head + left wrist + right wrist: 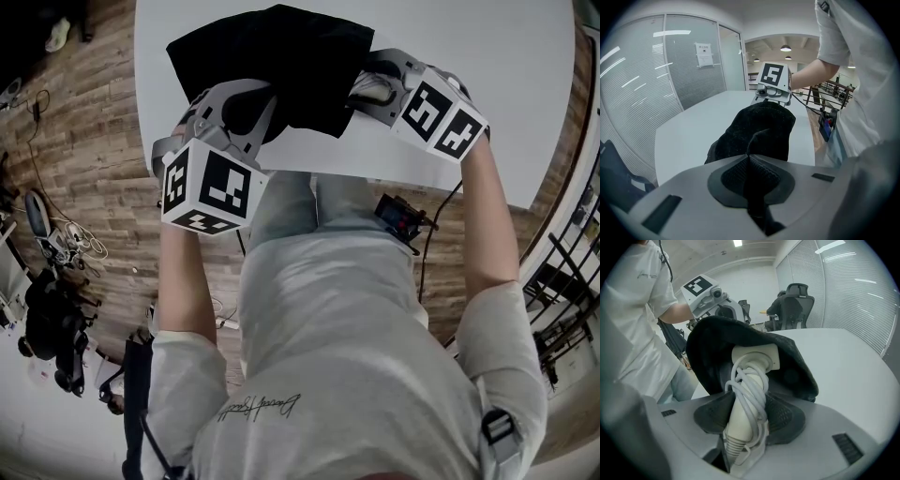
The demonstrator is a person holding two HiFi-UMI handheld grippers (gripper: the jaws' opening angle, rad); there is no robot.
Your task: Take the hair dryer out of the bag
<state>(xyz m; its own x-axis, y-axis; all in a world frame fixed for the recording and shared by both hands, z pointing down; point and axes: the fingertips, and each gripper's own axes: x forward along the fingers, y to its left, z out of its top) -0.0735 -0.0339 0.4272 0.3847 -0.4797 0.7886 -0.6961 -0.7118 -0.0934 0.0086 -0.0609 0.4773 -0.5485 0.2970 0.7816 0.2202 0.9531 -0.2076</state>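
Note:
A black cloth bag (281, 56) lies on the white table (497, 84), near its front edge. My left gripper (246, 111) is shut on a fold of the bag's fabric (759, 129); in the left gripper view the cloth runs between the closed pads (733, 176). My right gripper (747, 416) is shut on the handle of the cream hair dryer (750, 380), which has its white cord wound round it. The dryer's head sits inside the bag's open mouth (717, 348), with the black cloth draped over it. In the head view only a pale bit of the dryer (375, 90) shows.
Black office chairs (794, 305) stand past the table's far end. A glass wall with blinds (637, 93) runs along one side. Cables and dark gear (56, 281) lie on the wooden floor at the left. A small device (401, 217) hangs at the person's waist.

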